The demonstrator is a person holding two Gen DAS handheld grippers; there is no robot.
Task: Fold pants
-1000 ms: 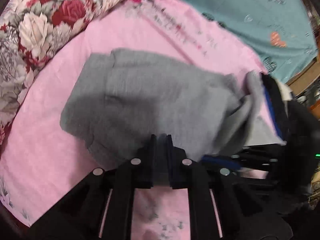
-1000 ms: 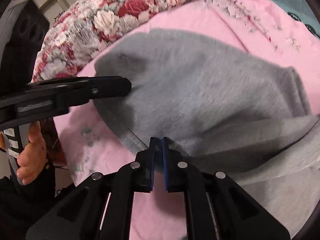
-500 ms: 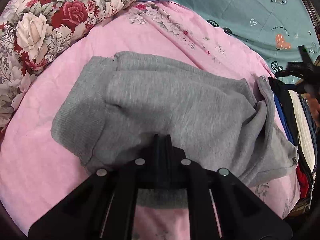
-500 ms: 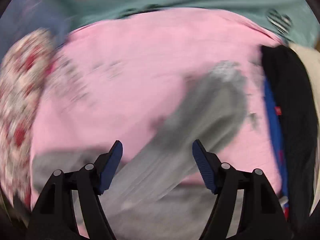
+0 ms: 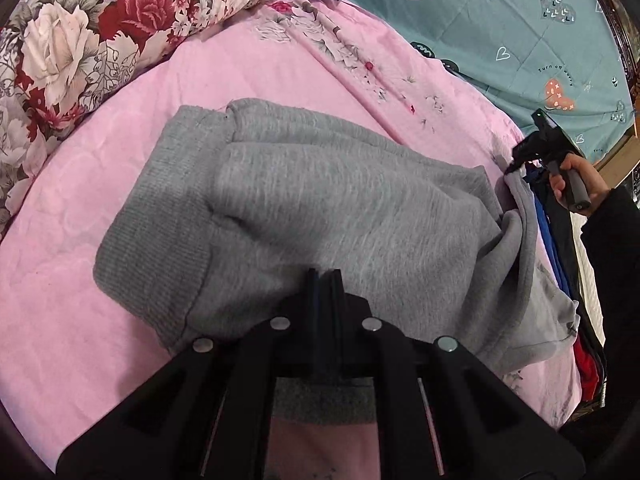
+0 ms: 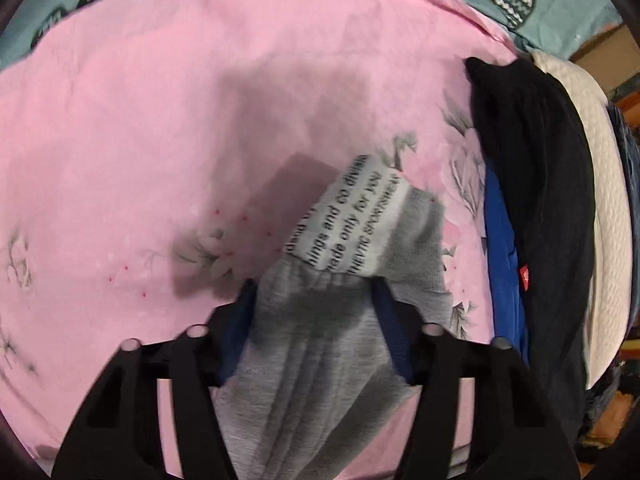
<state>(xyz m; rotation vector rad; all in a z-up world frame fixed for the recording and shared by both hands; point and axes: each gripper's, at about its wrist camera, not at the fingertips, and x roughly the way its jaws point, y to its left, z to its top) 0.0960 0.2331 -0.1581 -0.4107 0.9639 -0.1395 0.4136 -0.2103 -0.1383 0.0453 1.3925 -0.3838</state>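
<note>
Grey sweatpants (image 5: 320,208) lie folded on a pink bedsheet (image 5: 72,280), ribbed waistband to the left. My left gripper (image 5: 324,280) is shut and rests on the near edge of the pants; cloth shows under its jaws. My right gripper (image 6: 312,292) is open, its blue-padded jaws either side of a grey leg cuff (image 6: 360,248) with a printed label. In the left wrist view the right gripper (image 5: 520,160) is at the far right end of the pants, held by a hand.
A floral quilt (image 5: 80,32) lies at the back left and a teal sheet (image 5: 520,32) at the back right. A pile of black, blue and white clothes (image 6: 540,184) lies along the right edge of the bed.
My right gripper let go of the near edge, opened and swung to the leg cuff at the right end. My left gripper stayed shut on the pants, which settled flatter.
</note>
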